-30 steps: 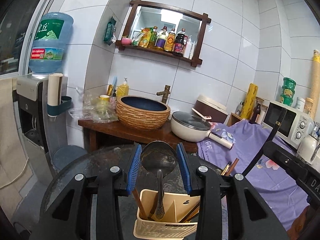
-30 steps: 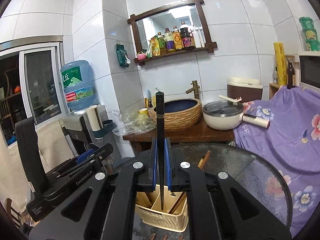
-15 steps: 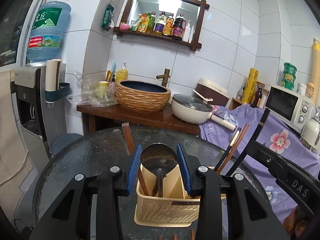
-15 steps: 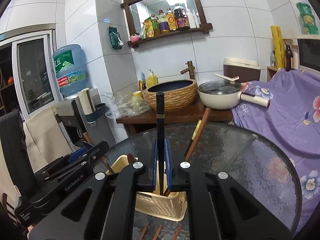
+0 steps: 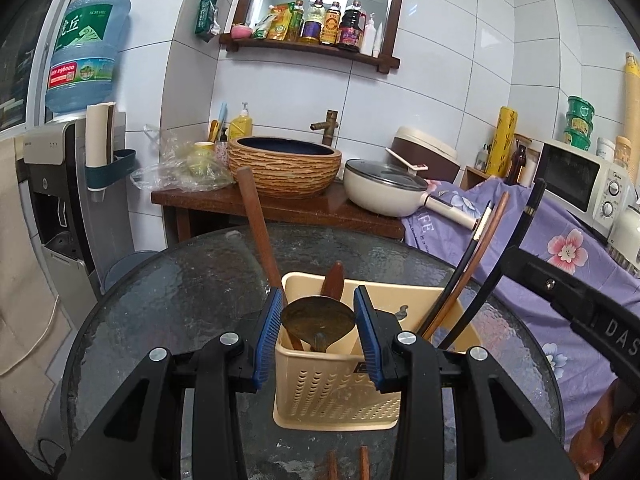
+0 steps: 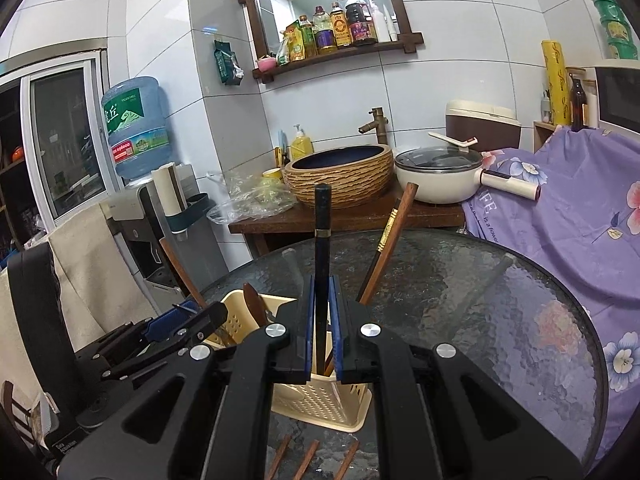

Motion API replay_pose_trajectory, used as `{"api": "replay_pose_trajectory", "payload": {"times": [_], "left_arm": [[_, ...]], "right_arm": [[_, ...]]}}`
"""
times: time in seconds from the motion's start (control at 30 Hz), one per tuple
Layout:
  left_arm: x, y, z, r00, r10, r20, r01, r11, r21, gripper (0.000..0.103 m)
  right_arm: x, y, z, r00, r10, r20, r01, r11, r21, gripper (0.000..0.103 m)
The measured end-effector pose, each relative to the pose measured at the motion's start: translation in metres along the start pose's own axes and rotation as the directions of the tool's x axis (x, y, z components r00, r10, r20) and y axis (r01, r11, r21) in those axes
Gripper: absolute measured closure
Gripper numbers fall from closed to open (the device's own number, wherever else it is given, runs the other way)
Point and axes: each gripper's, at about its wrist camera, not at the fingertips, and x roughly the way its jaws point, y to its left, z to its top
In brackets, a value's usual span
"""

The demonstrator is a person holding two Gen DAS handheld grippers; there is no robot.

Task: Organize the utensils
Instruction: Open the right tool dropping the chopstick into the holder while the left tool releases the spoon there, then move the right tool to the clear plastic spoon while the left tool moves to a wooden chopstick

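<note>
A round glass table (image 5: 180, 300) carries a cream utensil basket (image 5: 336, 392). The left gripper (image 5: 316, 330) clamps a metal spoon (image 5: 318, 320) by its bowl, handle down in the basket. The right gripper (image 6: 319, 334) pinches a black chopstick (image 6: 321, 248) upright over another compartment. Leaning chopsticks (image 5: 476, 256) crowd that slot; the stick may snag them, or the light basket could tip. Loose brown chopsticks (image 6: 308, 460) lie on the table just in front.
</note>
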Motion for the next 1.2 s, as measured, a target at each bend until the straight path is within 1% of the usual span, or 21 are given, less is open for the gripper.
{"api": "replay_pose_trajectory", "payload": {"times": [0.17,0.23,0.27,0.3,0.37,0.4,0.5,0.53,0.57,0.6,0.63,0.67,0.77,0.83,0.87,0.93,1.0,1.03,1.13,1.2], "left_arm": [[-0.001,0.0,-0.004,1.0,-0.003,-0.004,0.003,1.0,0.011,0.066],[-0.003,-0.001,-0.004,1.0,-0.008,-0.004,0.008,1.0,0.015,0.059],[-0.005,-0.001,-0.004,1.0,-0.011,0.003,0.011,1.0,0.015,0.054],[-0.008,-0.001,-0.004,1.0,-0.013,0.013,0.013,1.0,0.016,0.052],[-0.014,-0.002,-0.004,1.0,-0.015,0.025,0.014,1.0,0.025,0.049],[-0.016,-0.003,-0.005,0.999,-0.016,0.029,0.015,1.0,0.028,0.046],[-0.026,-0.001,-0.01,0.999,-0.021,0.039,0.02,1.0,0.024,0.04],[-0.03,0.001,-0.012,0.999,-0.022,0.04,0.021,1.0,0.018,0.038],[-0.034,0.004,-0.015,0.999,-0.017,0.041,0.016,1.0,0.01,0.033],[-0.036,0.005,-0.018,0.999,-0.011,0.041,0.011,1.0,0.002,0.029],[-0.04,0.009,-0.021,0.999,-0.003,0.039,0.004,1.0,-0.007,0.027],[-0.044,0.012,-0.026,0.999,0.001,0.035,-0.001,1.0,-0.014,0.025],[-0.05,0.018,-0.037,1.0,0.019,0.018,-0.019,1.0,-0.009,0.023],[-0.052,0.022,-0.048,0.999,0.039,-0.005,-0.039,0.999,0.01,0.022],[-0.053,0.025,-0.055,0.998,0.05,-0.023,-0.05,0.999,0.021,0.022],[-0.053,0.03,-0.065,0.997,0.061,-0.051,-0.06,0.998,0.025,0.022],[-0.053,0.038,-0.077,0.994,0.059,-0.089,-0.058,0.998,0.015,0.022],[-0.053,0.041,-0.083,0.993,0.057,-0.108,-0.057,0.998,0.01,0.022],[-0.051,0.046,-0.099,0.985,0.053,-0.162,-0.051,0.999,0.018,0.022],[-0.05,0.047,-0.108,0.98,0.053,-0.191,-0.048,0.998,0.034,0.022]], "right_arm": [[-0.001,-0.004,-0.001,1.0,-0.001,-0.001,0.001,1.0,0.009,0.095],[-0.002,-0.005,-0.001,1.0,0.002,-0.002,-0.002,1.0,0.009,0.092],[-0.003,-0.006,-0.002,1.0,0.005,-0.004,-0.005,1.0,0.013,0.087],[-0.005,-0.008,-0.003,1.0,0.002,0.0,-0.002,1.0,0.022,0.082],[-0.01,-0.012,-0.004,1.0,0.008,0.018,-0.009,0.999,0.037,0.058],[-0.013,-0.013,-0.005,1.0,0.008,0.026,-0.009,0.999,0.04,0.056],[-0.02,-0.014,-0.01,1.0,0.012,0.025,-0.013,0.999,0.03,0.055],[-0.022,-0.015,-0.012,1.0,0.017,0.022,-0.018,0.999,0.032,0.053],[-0.026,-0.016,-0.016,1.0,0.022,0.021,-0.022,0.999,0.035,0.048],[-0.028,-0.016,-0.018,1.0,0.023,0.021,-0.024,0.999,0.036,0.046],[-0.032,-0.017,-0.022,1.0,0.022,0.019,-0.023,0.999,0.036,0.044],[-0.034,-0.017,-0.027,1.0,0.019,0.012,-0.02,0.999,0.032,0.043],[-0.034,-0.013,-0.046,0.997,0.037,-0.063,-0.037,0.999,0.004,0.043],[-0.029,-0.009,-0.064,0.986,0.068,-0.153,-0.073,0.997,-0.029,0.043],[-0.027,-0.006,-0.071,0.98,0.078,-0.181,-0.088,0.995,-0.046,0.043],[-0.024,0.002,-0.091,0.96,0.109,-0.258,-0.139,0.985,-0.1,0.043],[-0.02,0.012,-0.113,0.931,0.139,-0.336,-0.203,0.966,-0.161,0.043],[-0.018,0.017,-0.125,0.917,0.143,-0.373,-0.23,0.952,-0.201,0.043],[-0.014,0.027,-0.149,0.901,0.11,-0.421,-0.253,0.92,-0.301,0.044],[-0.01,0.03,-0.161,0.881,0.111,-0.46,-0.285,0.9,-0.33,0.045]]}}
